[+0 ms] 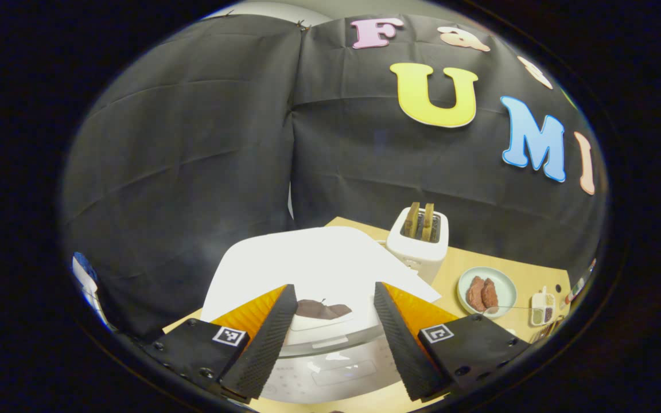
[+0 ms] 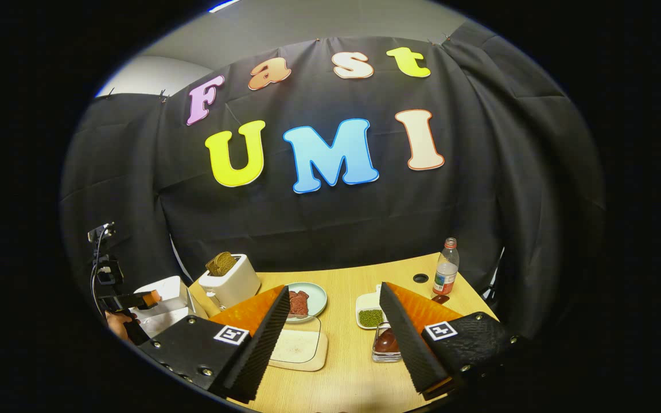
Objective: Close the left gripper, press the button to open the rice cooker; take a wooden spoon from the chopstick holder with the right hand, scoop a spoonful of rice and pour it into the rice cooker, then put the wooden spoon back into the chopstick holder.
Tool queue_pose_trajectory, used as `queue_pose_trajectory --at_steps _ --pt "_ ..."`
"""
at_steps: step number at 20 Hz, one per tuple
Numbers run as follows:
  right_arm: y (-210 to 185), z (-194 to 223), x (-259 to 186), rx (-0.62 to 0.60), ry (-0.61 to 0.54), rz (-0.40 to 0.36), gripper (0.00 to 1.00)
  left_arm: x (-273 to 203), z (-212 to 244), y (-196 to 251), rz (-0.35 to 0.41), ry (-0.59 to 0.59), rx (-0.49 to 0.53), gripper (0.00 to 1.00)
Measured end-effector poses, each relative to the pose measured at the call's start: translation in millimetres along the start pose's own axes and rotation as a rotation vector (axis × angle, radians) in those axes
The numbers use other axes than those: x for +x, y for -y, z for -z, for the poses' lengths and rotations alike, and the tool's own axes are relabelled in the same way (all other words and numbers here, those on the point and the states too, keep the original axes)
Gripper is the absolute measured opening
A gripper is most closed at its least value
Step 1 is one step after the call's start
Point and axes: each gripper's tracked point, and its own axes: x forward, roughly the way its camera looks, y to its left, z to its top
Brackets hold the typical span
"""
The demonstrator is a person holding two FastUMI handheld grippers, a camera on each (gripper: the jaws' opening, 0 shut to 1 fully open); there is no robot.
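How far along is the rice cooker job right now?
Nothing looks done. Left hand-held gripper hovers open over the rice cooker, lid seemingly down. Right hand-held gripper is open, empty; wooden spoon sits in the chopstick holder. Pressing, scooping, pouring, returning remain.

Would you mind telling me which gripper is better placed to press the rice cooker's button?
Left. The left gripper hovers open directly over the rice cooker, while the right gripper is over the table.
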Motion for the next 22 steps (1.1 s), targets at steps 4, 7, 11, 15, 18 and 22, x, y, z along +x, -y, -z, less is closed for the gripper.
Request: queue_pose_trajectory --at_steps 4,7,11,15,18,22 --pt "-1 0 2 -0.003 -0.005 0.001 0.96 5 16 -5 -0.026 -0.037 0.011 0.92" --pt "-1 4 4 -0.012 -0.016 -0.001 0.96 8 25 -4 -0.038 -0.084 0.015 0.96" --pt "-3 9 5 -0.007 -0.026 -0.008 0.96 4 22 -7 -0.015 -0.056 0.039 0.96" --pt "-3 -2 5 -0.015 0.004 -0.009 0.96 -5 -1 1 0.041 0.036 -0.003 0.95" --pt "-7 -10 6 -0.029 0.04 -0.025 0.95 -40 -59 25 0.135 0.203 0.053 0.99" --pt "-18 -37 -3 -0.051 0.107 -0.034 0.95 -138 -127 85 0.257 0.422 0.155 0.96"
